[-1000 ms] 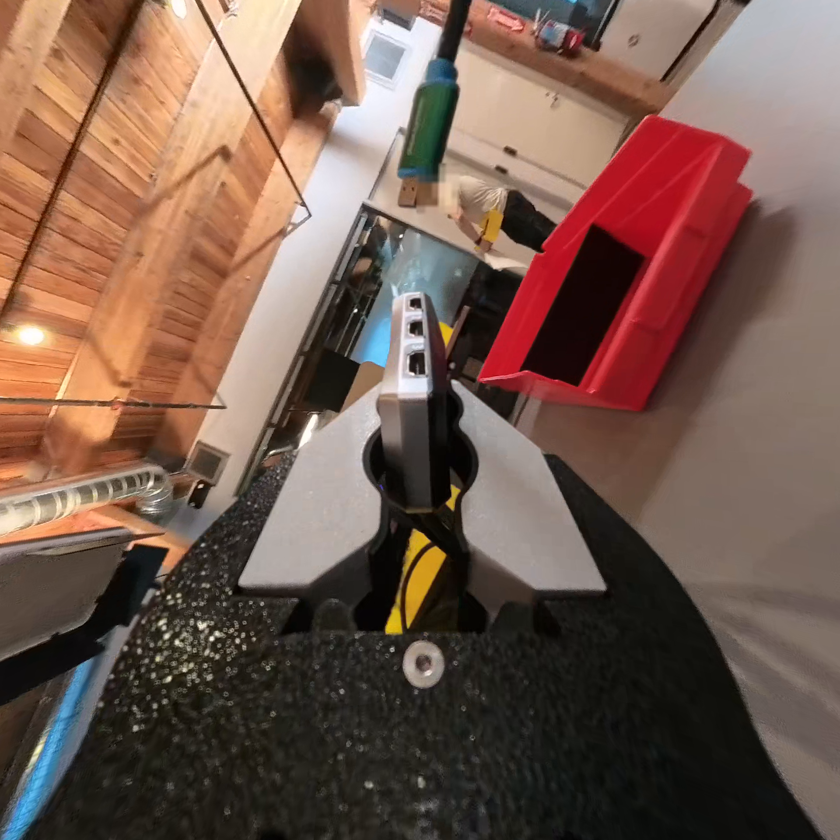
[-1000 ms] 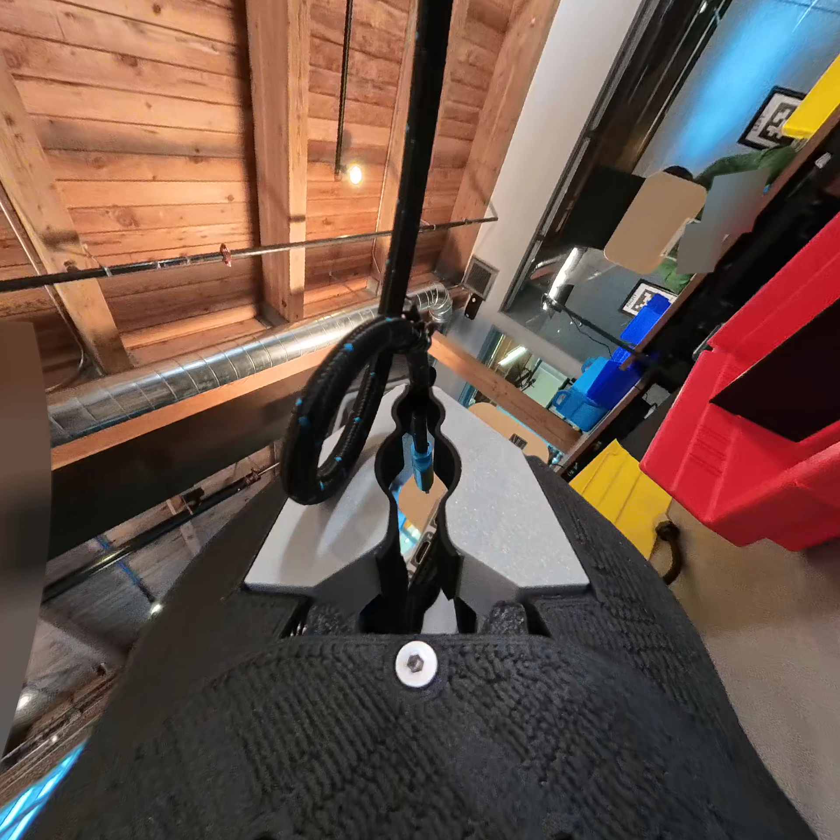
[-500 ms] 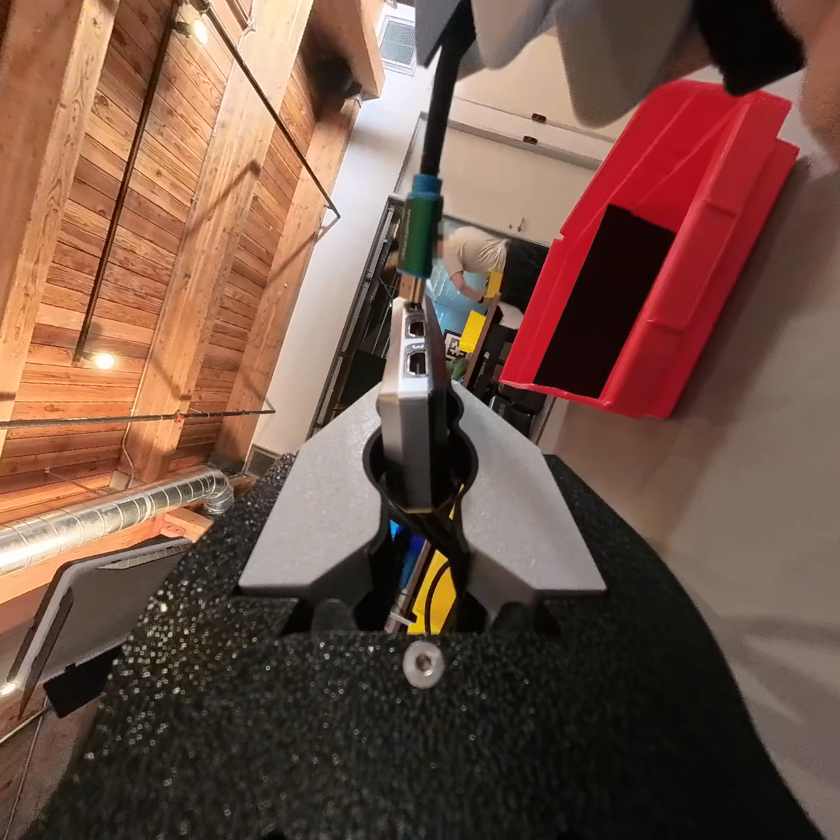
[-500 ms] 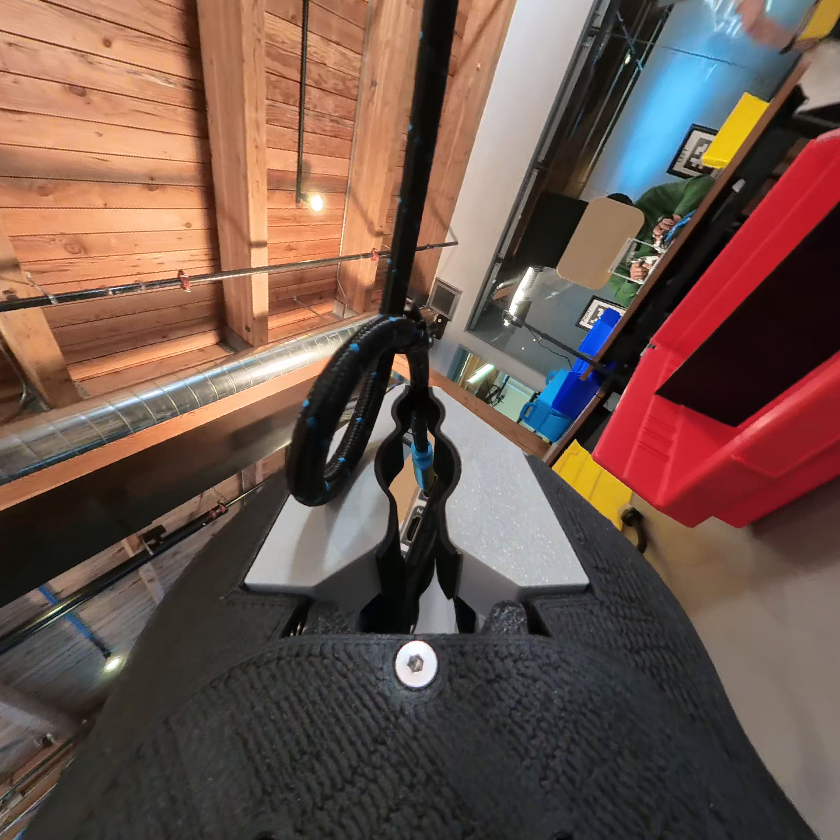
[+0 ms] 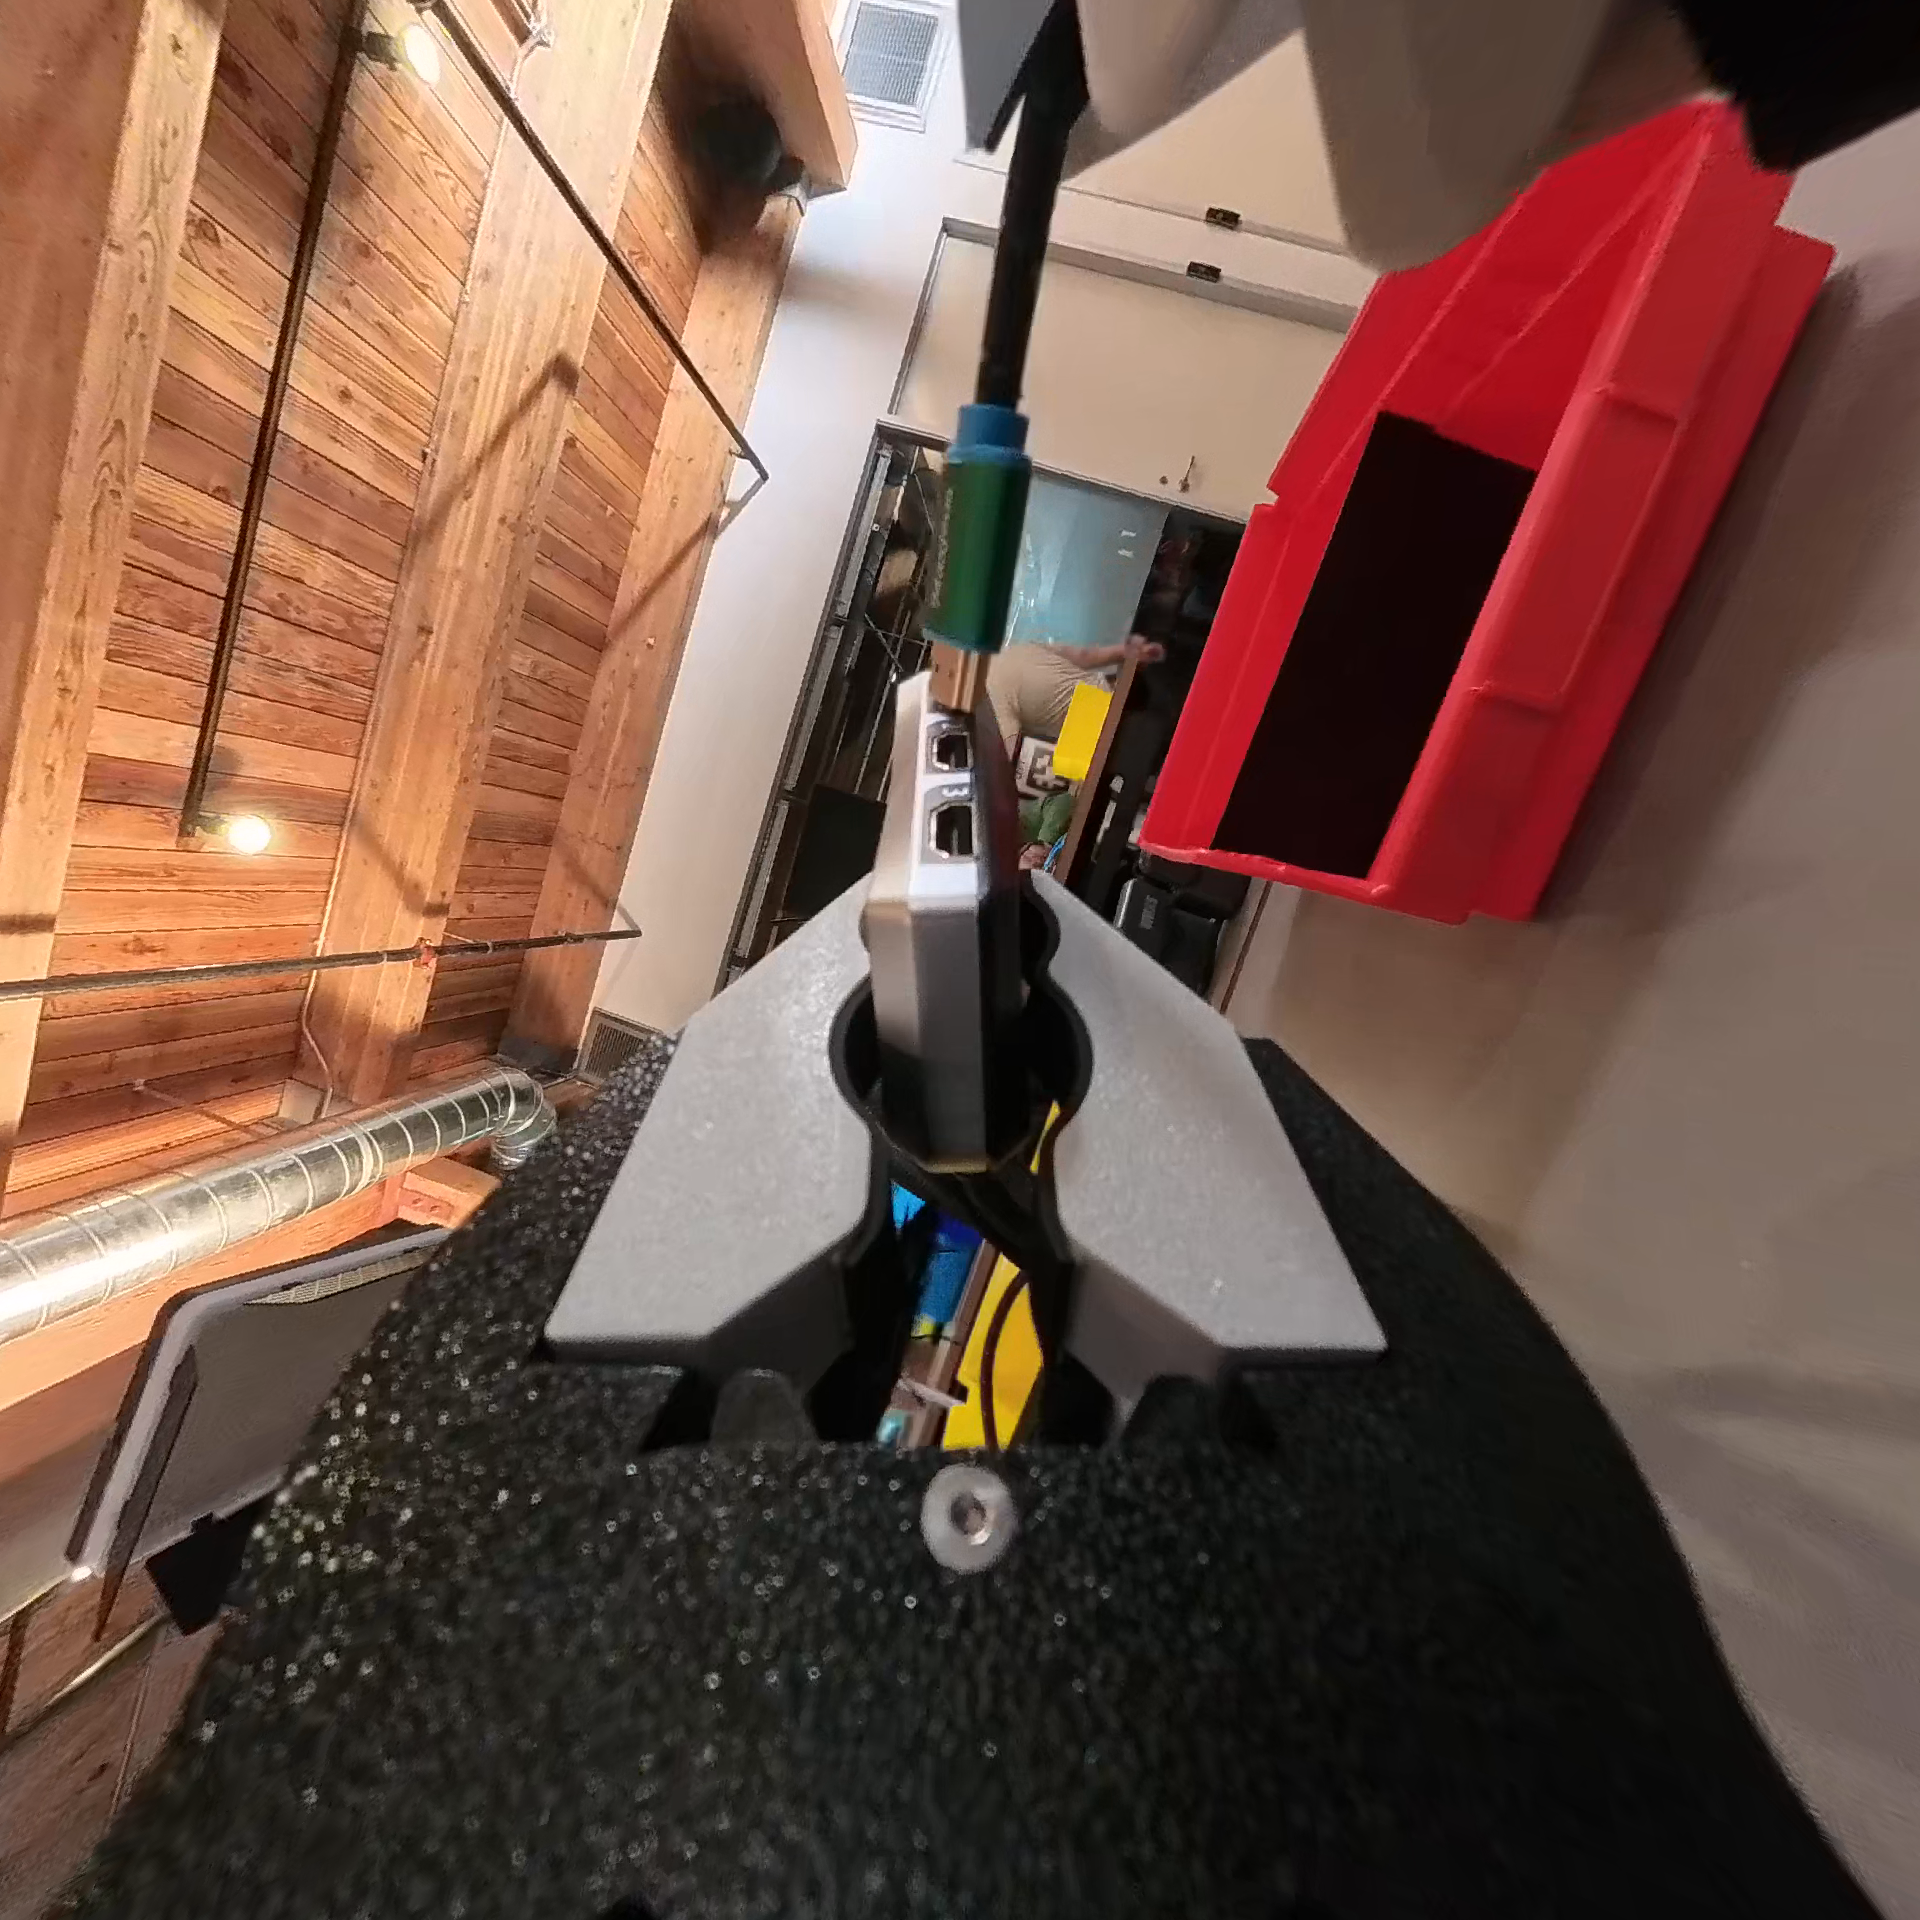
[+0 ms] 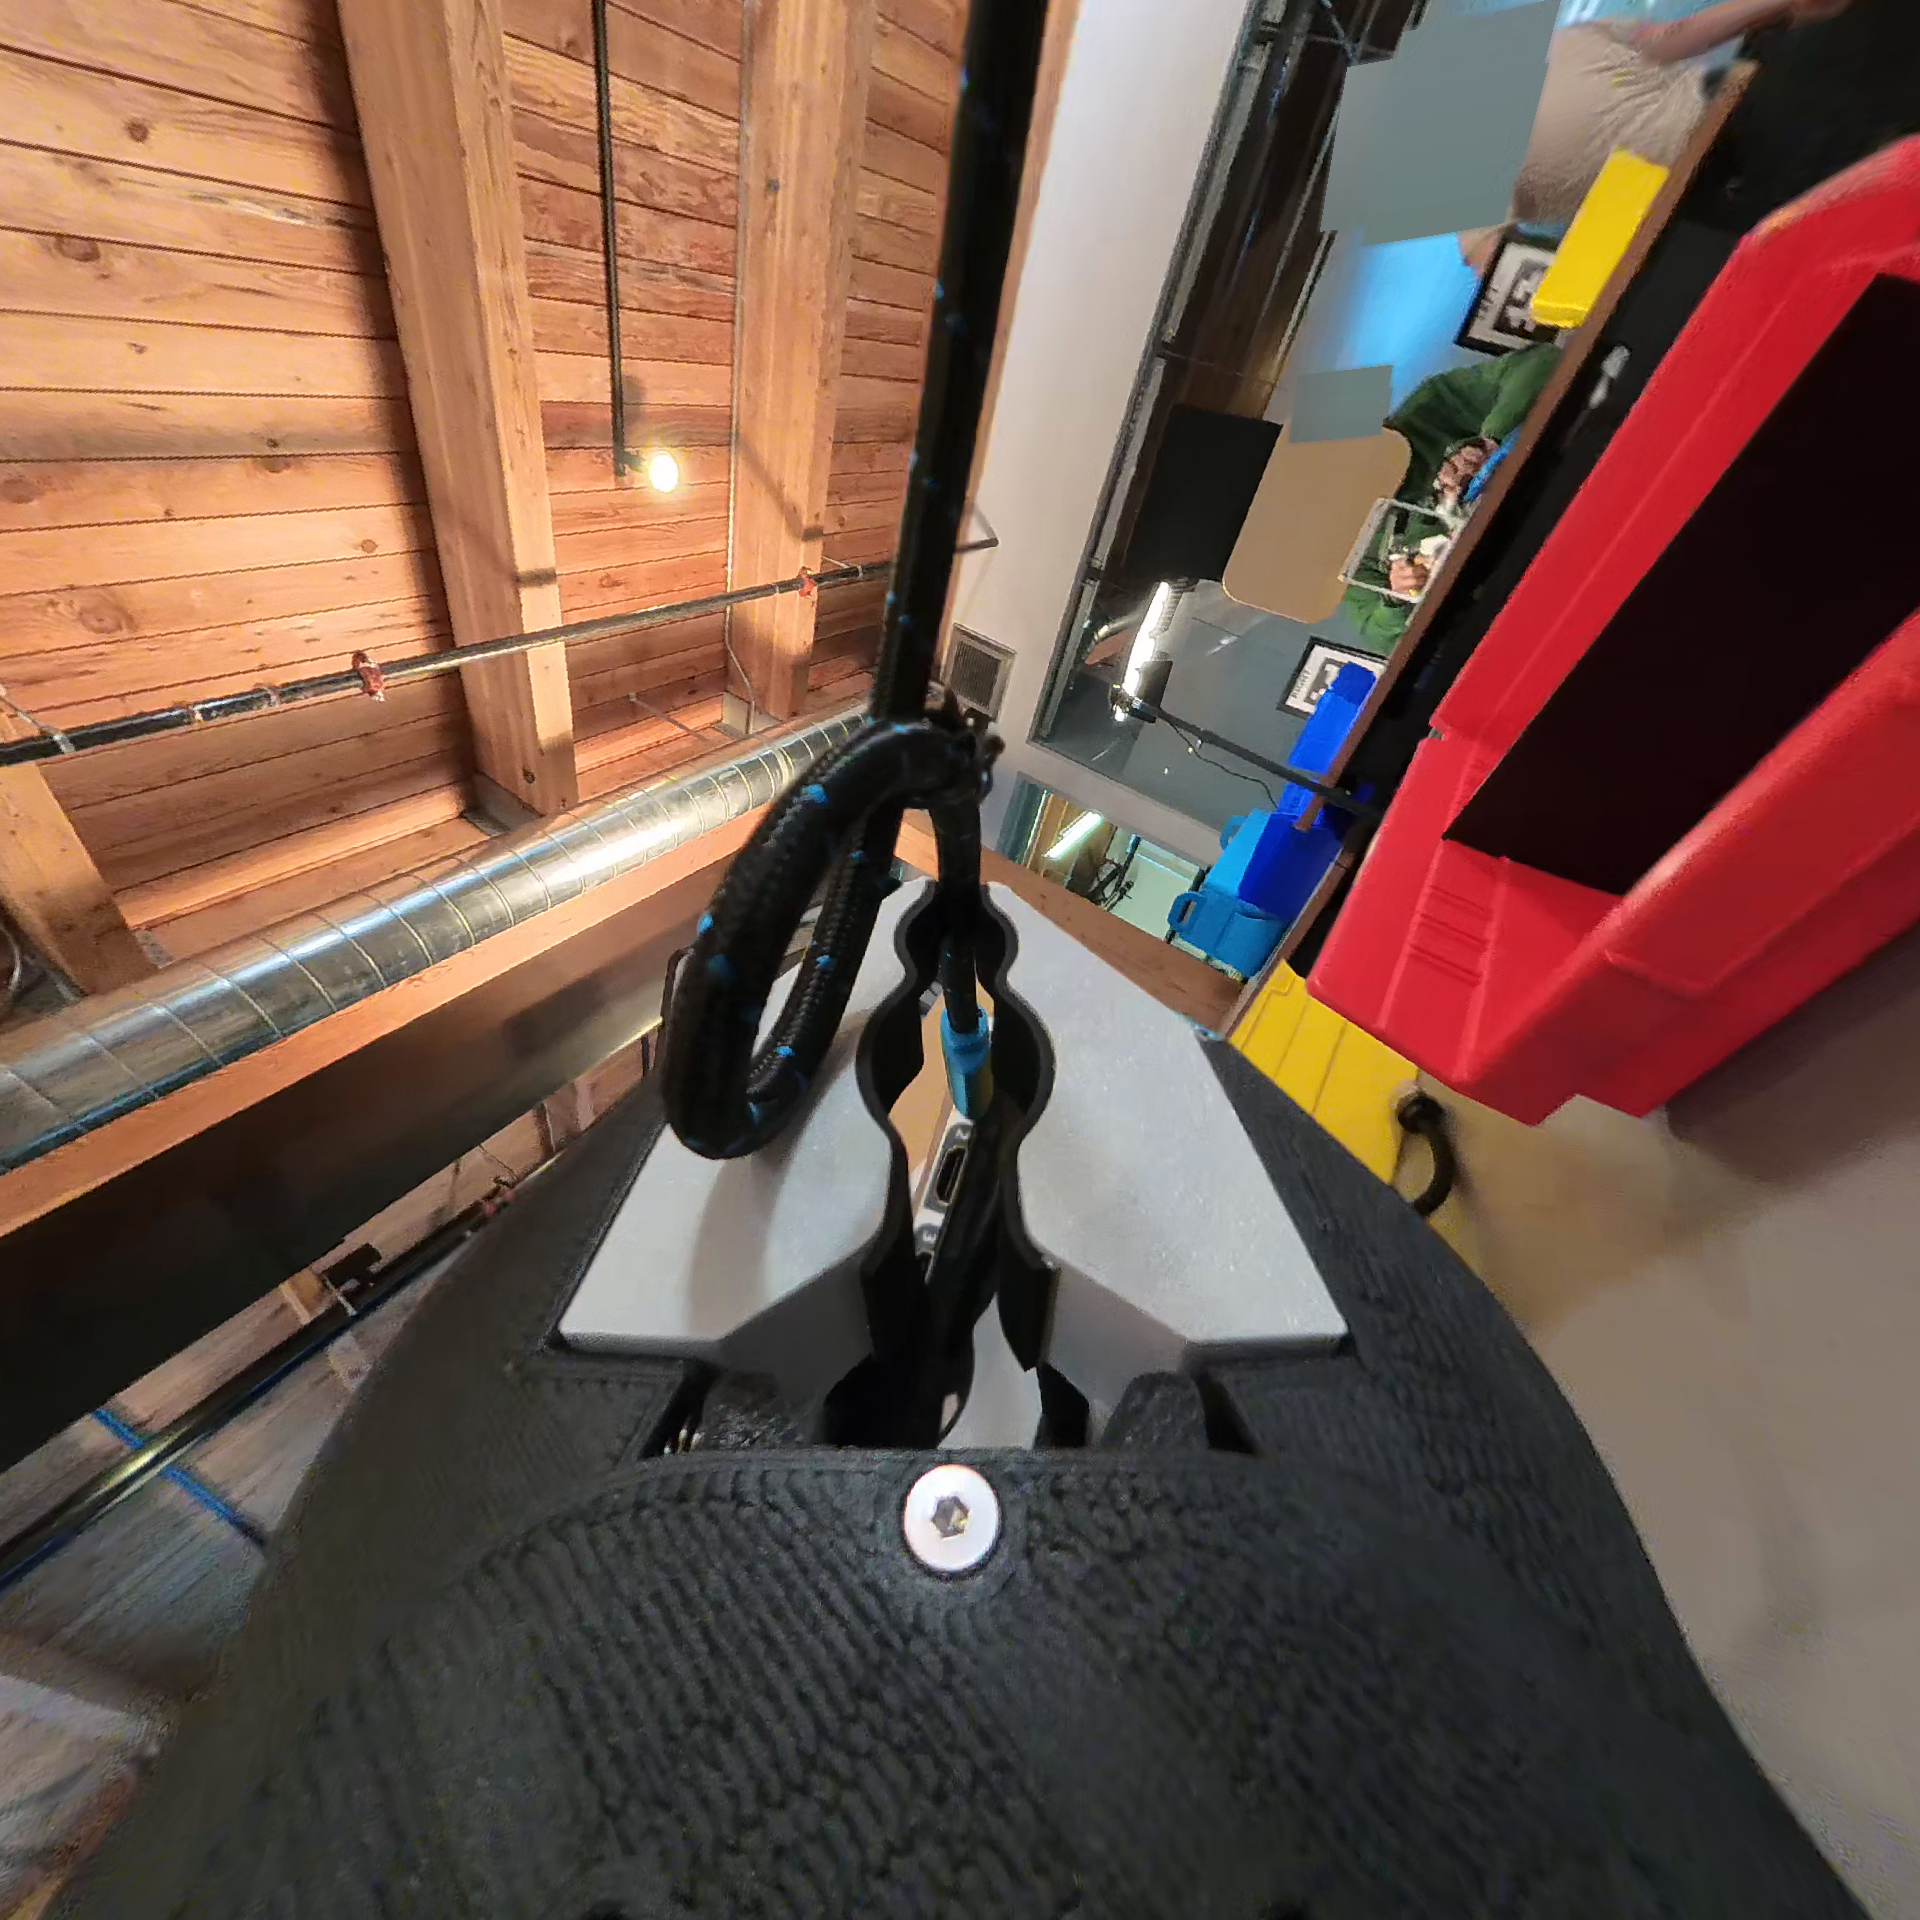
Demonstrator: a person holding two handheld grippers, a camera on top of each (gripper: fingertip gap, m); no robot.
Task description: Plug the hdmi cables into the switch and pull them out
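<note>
My left gripper (image 5: 958, 914) is shut on a silver HDMI switch (image 5: 925, 997), held edge-on with its row of ports (image 5: 951, 831) facing away. A green HDMI plug (image 5: 971, 551) with a blue collar hangs on a black cable; its gold tip (image 5: 956, 681) meets the farthest port, but I cannot tell how deep it sits. My right gripper (image 6: 961, 914) is shut on that black braided cable (image 6: 940, 416) just behind the plug's blue collar (image 6: 964, 1049). A loop of cable (image 6: 790, 935) lies over its left finger. The switch (image 6: 951, 1164) shows through the gap. The right gripper also shows blurred in the left wrist view (image 5: 1195, 73).
A red bin (image 5: 1455, 623) stands on the pale table (image 5: 1662, 1299) to the right, and also shows in the right wrist view (image 6: 1662, 779). Yellow bins (image 6: 1320, 1060) and blue bins (image 6: 1278, 862) sit beyond the table edge. People stand in the background. A grey flat panel (image 5: 208, 1403) is at lower left.
The green plug came down from well above the switch to its farthest port, with the right gripper closing in from above. Over the last half second it stayed at the port.
</note>
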